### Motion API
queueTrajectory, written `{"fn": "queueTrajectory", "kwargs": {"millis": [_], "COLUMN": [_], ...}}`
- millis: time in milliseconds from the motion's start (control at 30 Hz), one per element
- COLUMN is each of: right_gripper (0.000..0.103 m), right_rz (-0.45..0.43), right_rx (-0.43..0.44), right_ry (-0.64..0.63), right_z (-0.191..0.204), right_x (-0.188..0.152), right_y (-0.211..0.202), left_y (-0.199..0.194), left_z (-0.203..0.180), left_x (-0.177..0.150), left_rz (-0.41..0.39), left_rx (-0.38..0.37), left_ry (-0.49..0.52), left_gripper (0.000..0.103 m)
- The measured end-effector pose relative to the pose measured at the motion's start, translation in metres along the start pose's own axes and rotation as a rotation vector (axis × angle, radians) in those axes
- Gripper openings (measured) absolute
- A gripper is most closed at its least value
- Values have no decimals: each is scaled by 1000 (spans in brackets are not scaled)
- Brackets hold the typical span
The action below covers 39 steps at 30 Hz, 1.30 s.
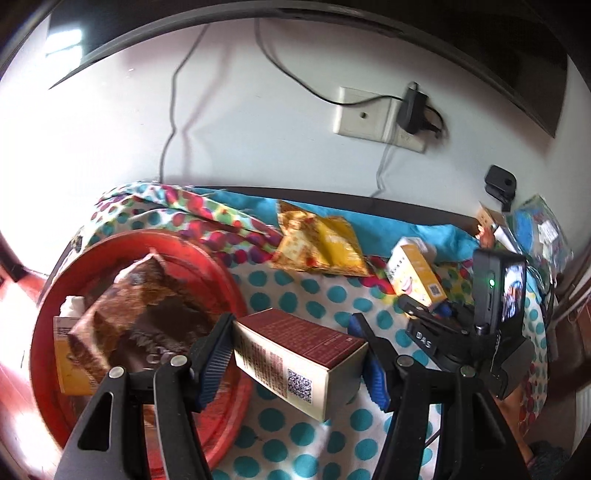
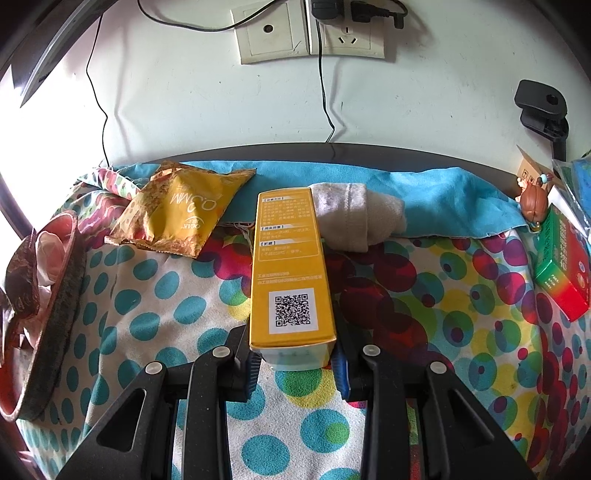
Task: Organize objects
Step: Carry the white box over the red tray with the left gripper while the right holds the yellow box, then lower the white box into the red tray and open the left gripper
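Note:
My left gripper (image 1: 295, 354) is shut on a dark red box (image 1: 299, 354) with a QR code, held above the dotted cloth just right of the red bowl (image 1: 221, 266). The bowl holds a brown snack bag (image 1: 147, 314) and a yellow carton (image 1: 70, 354). My right gripper (image 2: 295, 362) is shut on a long yellow box (image 2: 288, 266) with a QR code; it also shows in the left wrist view (image 1: 415, 275). A yellow snack bag (image 2: 181, 210) lies at the back left of the cloth.
A rolled beige cloth (image 2: 358, 216) lies behind the yellow box. A green and red box (image 2: 561, 266) and a small figurine (image 2: 533, 201) sit at the right. Wall sockets (image 2: 306, 33) with cables are above. The bowl's edge (image 2: 48, 306) is at the left.

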State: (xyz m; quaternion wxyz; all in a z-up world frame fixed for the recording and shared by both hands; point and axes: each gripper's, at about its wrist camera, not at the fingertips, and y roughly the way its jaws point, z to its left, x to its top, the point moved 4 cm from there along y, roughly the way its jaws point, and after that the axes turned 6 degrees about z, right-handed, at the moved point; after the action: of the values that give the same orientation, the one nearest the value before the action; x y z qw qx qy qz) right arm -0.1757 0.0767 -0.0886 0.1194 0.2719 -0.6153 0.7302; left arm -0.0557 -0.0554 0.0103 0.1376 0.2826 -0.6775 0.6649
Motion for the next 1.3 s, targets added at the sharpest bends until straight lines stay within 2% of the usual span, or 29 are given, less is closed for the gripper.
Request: {"fn": "queueTrajectory", "kwargs": {"millis": [233,333,467,667,800,900,967,1300], "right_gripper": [32,32,32,32,32,32,32,32], "right_rz": [3,4,5,6,7,8,7,7], "right_rx": [-18,-20,-17,-26,-28,-32,-29,-22], "right_ry": [-19,-25,-26,-36,-41,-45,-44,-48], "right_z": [0,-1,-2,-4,-5,-6,-6,-9], "right_x": [-1,-1,0,0,0,0,0,0], "right_y": [-1,-1,-1,-1,-1,-1,-1,-3], "left_y": [-30,-36,-34,-20,-6,2,10,28], "left_z": [51,72,102,134,146,148,150,165], "left_x": [12,8,-5,-27,-36,-37,-38,-38], "left_rz": [-23,-6,31,131,182,179,187,149], "left_rx": [24,15,66,87,102,133,110,121], "left_ry": [-92,-120,-144,-176,-198,-184,-197,-221], "left_gripper": [64,64,64,64,64,64,64,64]}}
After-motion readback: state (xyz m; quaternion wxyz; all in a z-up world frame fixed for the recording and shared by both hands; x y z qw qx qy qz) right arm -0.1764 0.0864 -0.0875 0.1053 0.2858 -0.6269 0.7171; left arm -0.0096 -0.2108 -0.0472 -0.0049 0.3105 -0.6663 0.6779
